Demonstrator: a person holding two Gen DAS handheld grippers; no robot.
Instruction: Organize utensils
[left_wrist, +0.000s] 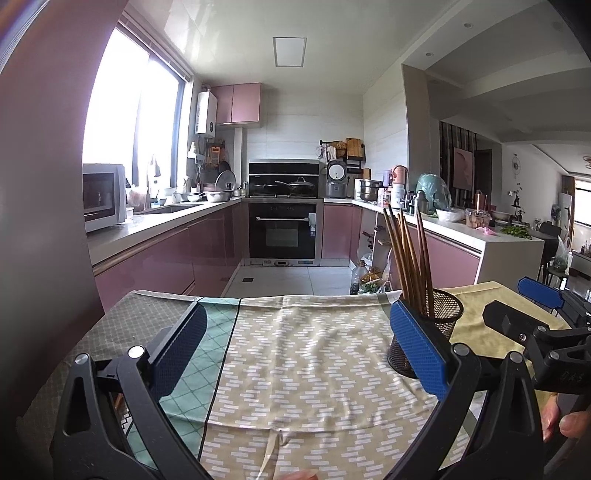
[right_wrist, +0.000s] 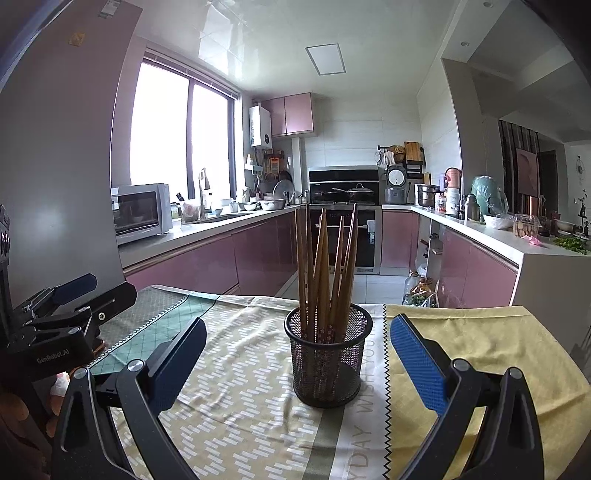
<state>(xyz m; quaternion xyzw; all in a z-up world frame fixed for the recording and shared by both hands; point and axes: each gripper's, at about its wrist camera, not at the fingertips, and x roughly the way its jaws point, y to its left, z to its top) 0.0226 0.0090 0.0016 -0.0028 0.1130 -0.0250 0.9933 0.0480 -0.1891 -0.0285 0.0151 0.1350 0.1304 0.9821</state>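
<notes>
A black mesh cup (right_wrist: 327, 362) stands upright on the cloth-covered table (right_wrist: 236, 417) and holds several brown wooden chopsticks (right_wrist: 325, 266). My right gripper (right_wrist: 295, 354) is open and empty, with the cup standing just beyond and between its blue pads (right_wrist: 417, 362). My left gripper (left_wrist: 295, 347) is open and empty over bare patterned cloth (left_wrist: 295, 354). In the left wrist view the cup (left_wrist: 439, 314) with the chopsticks (left_wrist: 410, 258) stands behind the right pad (left_wrist: 417, 350). Each gripper shows in the other's view, the right one (left_wrist: 535, 314) and the left one (right_wrist: 66, 306).
The table's far edge (left_wrist: 258, 295) drops to the kitchen floor. Pink cabinets and counters (right_wrist: 207, 236) run along the left, back and right walls, with a microwave (right_wrist: 140, 212), an oven (left_wrist: 282, 230) and cookware. A yellow cloth (right_wrist: 491, 343) covers the table's right part.
</notes>
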